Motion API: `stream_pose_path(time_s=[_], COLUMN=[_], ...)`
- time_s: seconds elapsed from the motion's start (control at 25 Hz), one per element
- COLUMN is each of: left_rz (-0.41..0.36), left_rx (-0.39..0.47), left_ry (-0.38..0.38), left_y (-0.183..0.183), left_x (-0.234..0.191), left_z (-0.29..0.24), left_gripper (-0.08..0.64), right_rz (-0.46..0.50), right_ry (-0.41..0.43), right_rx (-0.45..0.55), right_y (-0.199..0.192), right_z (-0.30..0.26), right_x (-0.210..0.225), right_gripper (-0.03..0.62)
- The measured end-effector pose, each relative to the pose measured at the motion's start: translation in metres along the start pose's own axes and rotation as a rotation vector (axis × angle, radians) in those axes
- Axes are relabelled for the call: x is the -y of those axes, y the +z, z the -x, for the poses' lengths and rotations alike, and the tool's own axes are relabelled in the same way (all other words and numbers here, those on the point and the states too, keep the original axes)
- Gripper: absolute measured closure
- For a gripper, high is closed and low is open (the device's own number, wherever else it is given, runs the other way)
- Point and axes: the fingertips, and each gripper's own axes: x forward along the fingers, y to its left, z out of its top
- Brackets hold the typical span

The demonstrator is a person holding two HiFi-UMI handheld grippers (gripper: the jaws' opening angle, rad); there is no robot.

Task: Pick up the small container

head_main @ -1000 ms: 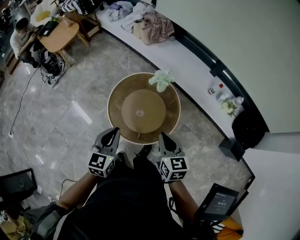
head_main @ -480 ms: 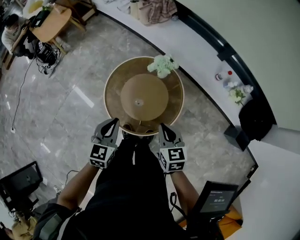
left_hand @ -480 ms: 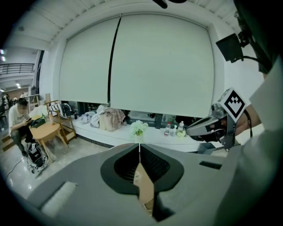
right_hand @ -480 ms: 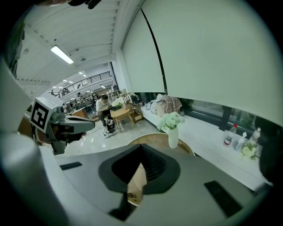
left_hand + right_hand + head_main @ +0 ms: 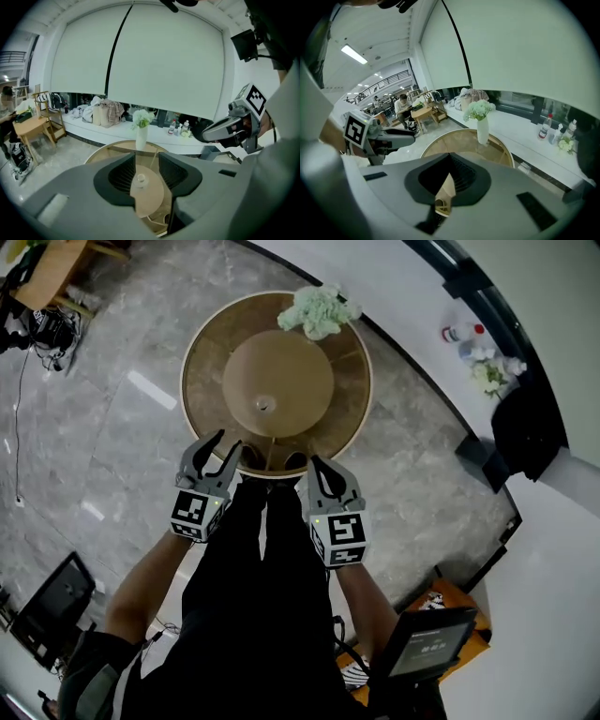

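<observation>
Left hand-held gripper (image 5: 225, 442): jaws part-way apart, having just been opening, with nothing held. Through the gap its own view shows the small container (image 5: 140, 180), still well ahead.

Right hand-held gripper (image 5: 319, 465): jaw tips together, empty, beside the left one at the near edge of the round table (image 5: 192, 352).

Container stands upright near the middle of the table's raised centre disc, alone there. A vase of pale flowers (image 5: 319, 310) sits at the far rim, well apart from it.

Handling, my estimate:
- Small and pale, possibly clear, so likely very light. Material not discernible.
- Looks rounded and smooth, so it could slip or tip if nudged on one side only.
- Take it across the body, below the top, one pad on each side.
- Close gently.
</observation>
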Motion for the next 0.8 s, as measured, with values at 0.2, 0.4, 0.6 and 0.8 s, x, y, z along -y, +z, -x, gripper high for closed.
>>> stream_pose_path(time_s=[0.2,0.4,0.6,0.8], left_rz=[-0.056,-0.069,-0.142,-0.142], left_rx=[-0.077,-0.165,-0.245,-0.268], left_ry=[-0.044,-0.069,-0.123,-0.123], left_y=[-0.045,-0.084,-0.126,-0.151], left_x=[-0.010,-0.015,-0.012,-0.016], left_z=[-0.055,-0.095,-0.130,-0.158], left_gripper=[0.366,0.313,0.291,0.217], right_rz=[-0.040,-0.101,-0.142,-0.176], right_ry=[0.002,-0.021,-0.026,-0.026], right_rx=[-0.051,-0.099,-0.119,-0.150], right_y=[-0.035,-0.061,-0.078,-0.101], right_z=[-0.023,-0.035,-0.050,-0.059], right_x=[0.006,0.019,0.026,0.028], right_gripper=[0.584,0.584,0.584,0.585])
